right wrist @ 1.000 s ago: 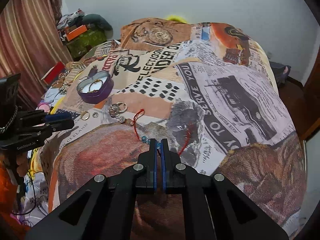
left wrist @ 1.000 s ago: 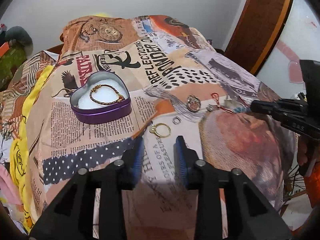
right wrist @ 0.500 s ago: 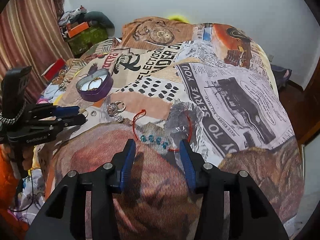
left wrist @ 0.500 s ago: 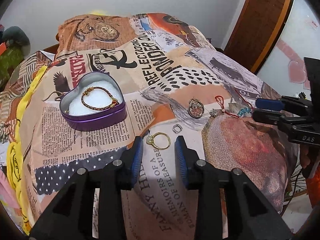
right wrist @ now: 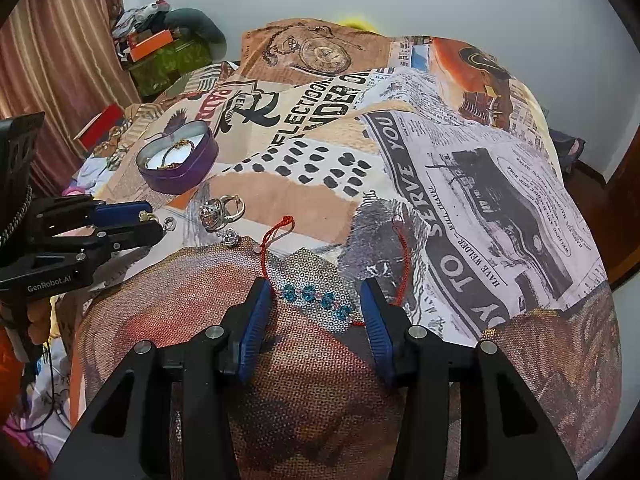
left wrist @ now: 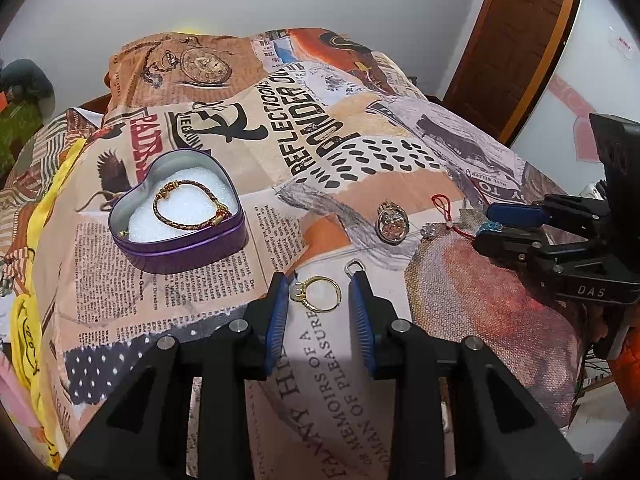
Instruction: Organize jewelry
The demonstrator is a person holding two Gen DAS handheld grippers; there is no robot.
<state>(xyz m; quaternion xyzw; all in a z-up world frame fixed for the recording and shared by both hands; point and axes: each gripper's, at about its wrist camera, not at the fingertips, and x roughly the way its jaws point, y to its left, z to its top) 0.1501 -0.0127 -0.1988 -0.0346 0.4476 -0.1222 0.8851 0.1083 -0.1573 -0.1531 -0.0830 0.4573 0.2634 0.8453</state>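
A purple heart-shaped tin with white foam holds a braided gold bracelet; the tin also shows in the right wrist view. My left gripper is open, its fingertips on either side of a gold ring lying on the bedspread. My right gripper is open around the blue beads of a red-cord bracelet. A small silver link, a round crystal pendant and a silver ring lie between them.
The work surface is a bed with a newspaper-print spread. A wooden door stands at the right. Boxes and clutter and a curtain are at the far left of the right wrist view.
My left gripper moved forward until its fingertips flank the gold ring. My right gripper went from shut to open and now straddles the blue beads.
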